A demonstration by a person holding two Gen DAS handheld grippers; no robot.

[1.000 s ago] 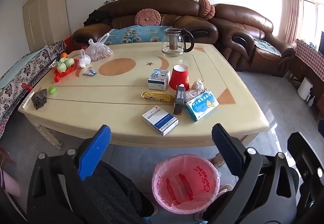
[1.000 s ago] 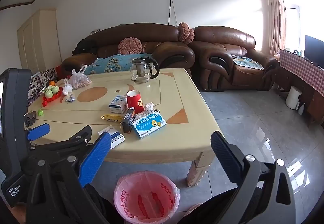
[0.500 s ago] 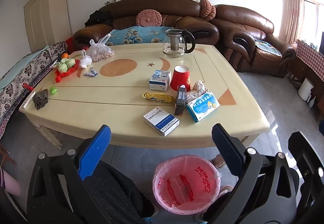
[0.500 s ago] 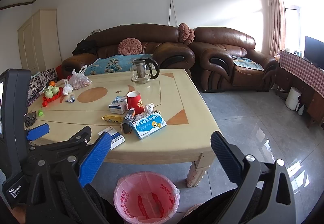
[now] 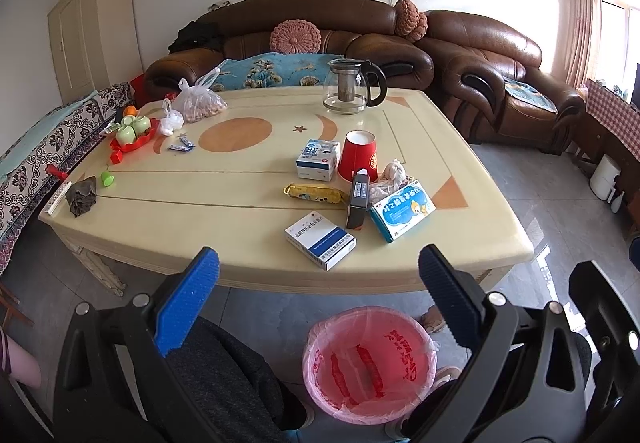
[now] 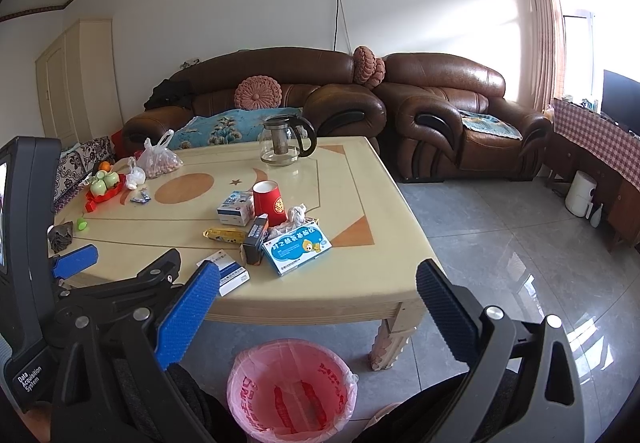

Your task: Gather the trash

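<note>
A cluster of trash lies on the cream table (image 5: 168,219): an upturned red paper cup (image 5: 359,154), a white-blue box (image 5: 318,163), a yellow snack wrapper (image 5: 315,193), a dark upright carton (image 5: 357,199), a crumpled tissue (image 5: 394,173), a blue medicine box (image 5: 402,209) and a white-blue box (image 5: 320,239) nearest me. A pink-lined bin (image 5: 369,357) stands on the floor before the table; it also shows in the right wrist view (image 6: 291,387). My left gripper (image 5: 318,279) and right gripper (image 6: 318,293) are both open and empty, held short of the table's near edge.
A glass teapot (image 5: 352,87), a plastic bag of nuts (image 5: 200,103), a red tray with green cups (image 5: 134,131), small sachets (image 5: 182,145) and a dark crumpled bit (image 5: 82,197) sit elsewhere on the table. Brown sofas (image 5: 500,55) stand behind. Grey tiled floor (image 6: 500,243) lies to the right.
Both views have shifted only slightly; the table items sit a little lower and nearer in the left wrist view. Both grippers stay open and nothing on the table has moved.
</note>
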